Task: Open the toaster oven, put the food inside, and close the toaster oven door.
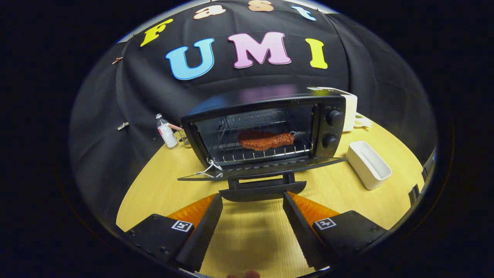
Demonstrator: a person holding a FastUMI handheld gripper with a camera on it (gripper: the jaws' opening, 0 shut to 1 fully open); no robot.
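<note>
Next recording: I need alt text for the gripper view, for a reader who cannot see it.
A toaster oven stands on a wooden table, its door folded down, with a piece of meat on the rack inside. The open gripper has its fingers at the door handle, holding nothing. A white dish sits beside the oven.

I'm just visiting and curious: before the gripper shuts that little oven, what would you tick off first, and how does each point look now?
1. Food in place: ok. The brown meat patty lies on the wire rack inside the toaster oven.
2. Door down and flat: ok, fully open.
3. Gripper free: ok, fingers open and holding nothing.
4. Fingers lined up with the door handle: ok, the handle sits just ahead, between the fingertips.
5. Door's swing path clear: ok, the white dish stands off to the side.
6. Rack pushed fully in: cannot tell.
</note>
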